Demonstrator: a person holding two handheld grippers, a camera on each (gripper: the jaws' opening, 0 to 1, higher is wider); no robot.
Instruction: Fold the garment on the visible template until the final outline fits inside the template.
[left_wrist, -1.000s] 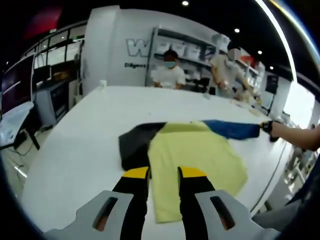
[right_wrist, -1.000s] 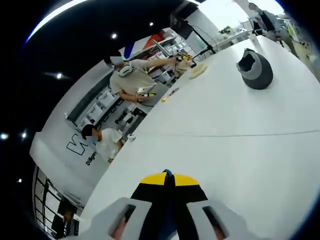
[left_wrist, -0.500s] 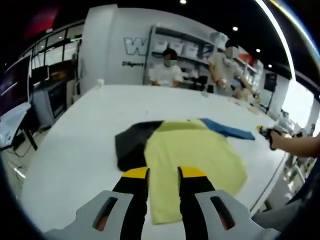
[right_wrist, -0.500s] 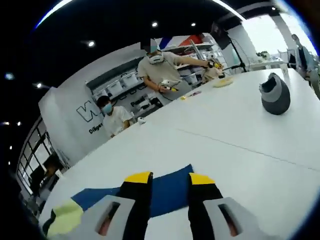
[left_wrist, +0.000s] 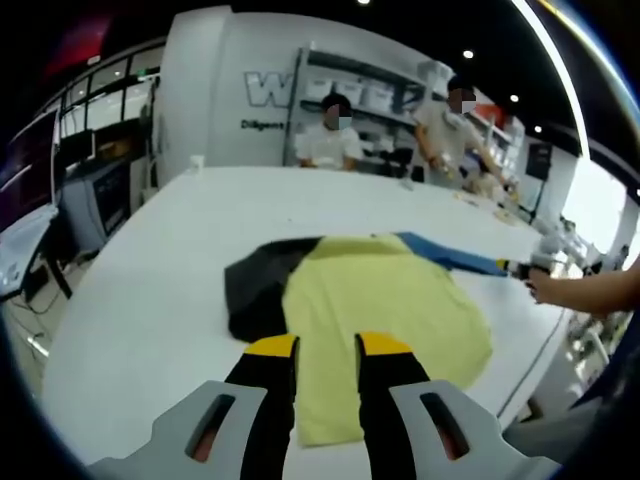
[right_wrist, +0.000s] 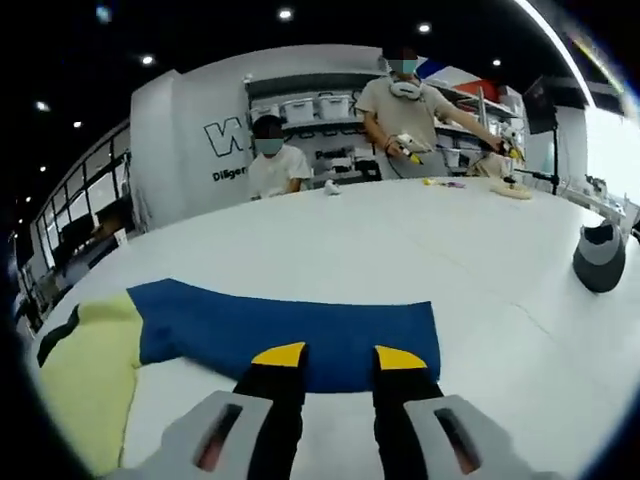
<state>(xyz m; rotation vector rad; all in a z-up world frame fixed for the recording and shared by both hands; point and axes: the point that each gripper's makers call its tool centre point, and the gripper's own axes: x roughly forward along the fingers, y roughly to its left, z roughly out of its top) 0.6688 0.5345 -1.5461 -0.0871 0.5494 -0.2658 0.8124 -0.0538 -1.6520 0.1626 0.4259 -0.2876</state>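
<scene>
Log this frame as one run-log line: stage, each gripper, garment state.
stage: fold not begun | left gripper: open, above yellow body | right gripper: open, over blue sleeve | garment: spread flat on white table

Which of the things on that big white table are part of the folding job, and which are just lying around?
Part of the job:
- yellow garment with blue and black sleeves, lying flat
- its blue sleeve, stretched out sideways
- left hand-held gripper and right hand-held gripper, both open

Just lying about:
- dark grey rounded object on the white table
</scene>
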